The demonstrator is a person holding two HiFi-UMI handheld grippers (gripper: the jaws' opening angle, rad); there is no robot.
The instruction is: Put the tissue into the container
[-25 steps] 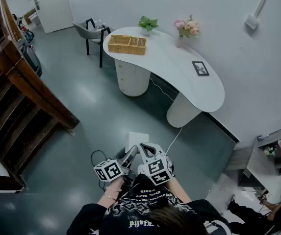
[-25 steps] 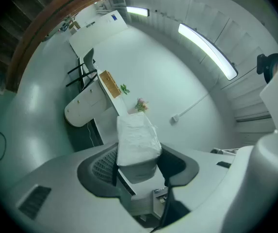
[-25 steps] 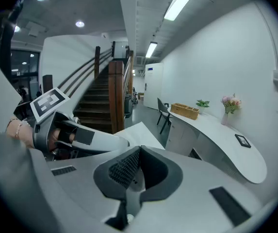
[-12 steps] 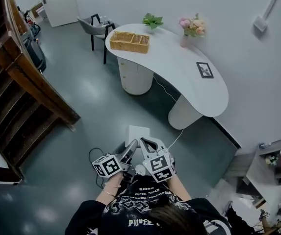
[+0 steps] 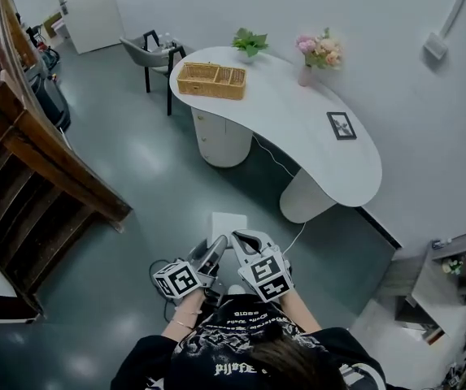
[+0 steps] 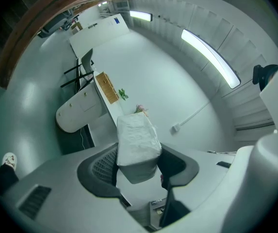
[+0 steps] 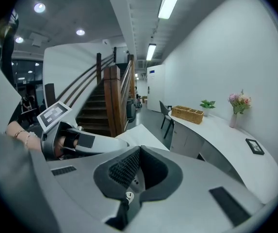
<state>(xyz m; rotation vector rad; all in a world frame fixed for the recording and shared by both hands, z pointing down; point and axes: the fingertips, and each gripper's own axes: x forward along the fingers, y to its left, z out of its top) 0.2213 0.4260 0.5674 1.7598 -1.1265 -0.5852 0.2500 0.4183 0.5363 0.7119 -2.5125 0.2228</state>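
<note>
White tissue pack, clamped in left tongs

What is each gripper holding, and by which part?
The left gripper clamps the white wrapped tissue pack by its near end, the rest sticking out beyond the jaws. The right gripper is shut and empty.

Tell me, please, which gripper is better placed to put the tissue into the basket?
Left. The left gripper has its fingers shut on the tissue, while the right gripper is shut and empty. The basket sits on the table, well ahead of both.
</note>
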